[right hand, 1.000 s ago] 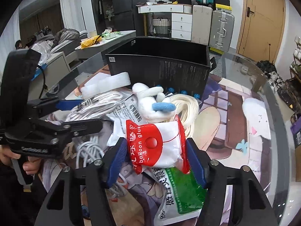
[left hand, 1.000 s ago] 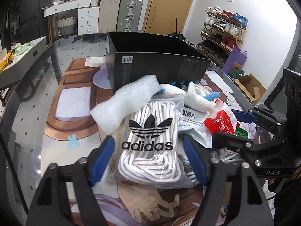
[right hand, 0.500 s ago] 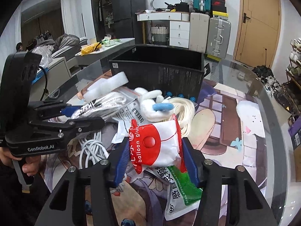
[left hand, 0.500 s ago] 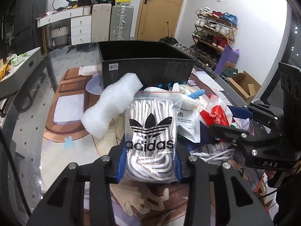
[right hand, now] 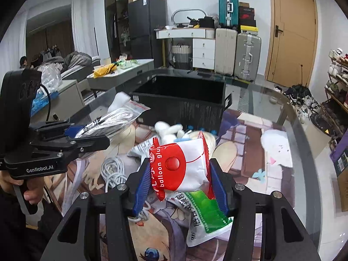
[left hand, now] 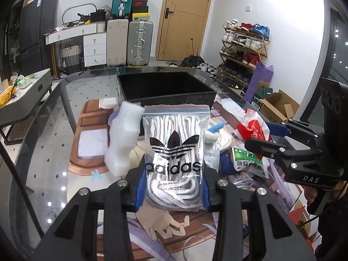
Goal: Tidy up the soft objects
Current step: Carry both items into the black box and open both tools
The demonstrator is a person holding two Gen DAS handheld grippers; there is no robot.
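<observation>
My left gripper (left hand: 173,190) is shut on a clear adidas zip bag of white laces (left hand: 175,152) and holds it lifted above the table; it also shows in the right wrist view (right hand: 108,124). My right gripper (right hand: 180,187) is shut on a red-and-white balloon glue packet (right hand: 179,167), lifted too; it shows in the left wrist view (left hand: 252,128). An open black box (left hand: 165,89) stands behind the pile, also in the right wrist view (right hand: 182,100). A white foam piece (left hand: 124,139) hangs beside the zip bag.
On the printed mat lie a green-and-white packet (right hand: 204,215), a coiled white cable (right hand: 113,169), a white plush toy with a blue part (right hand: 171,131) and a printed white bag (right hand: 143,150). The glass table edge (right hand: 304,143) curves at right.
Both grippers closed on their items and lifted them: the left on the adidas bag, the right on the glue packet. The foam piece moved up alongside the bag.
</observation>
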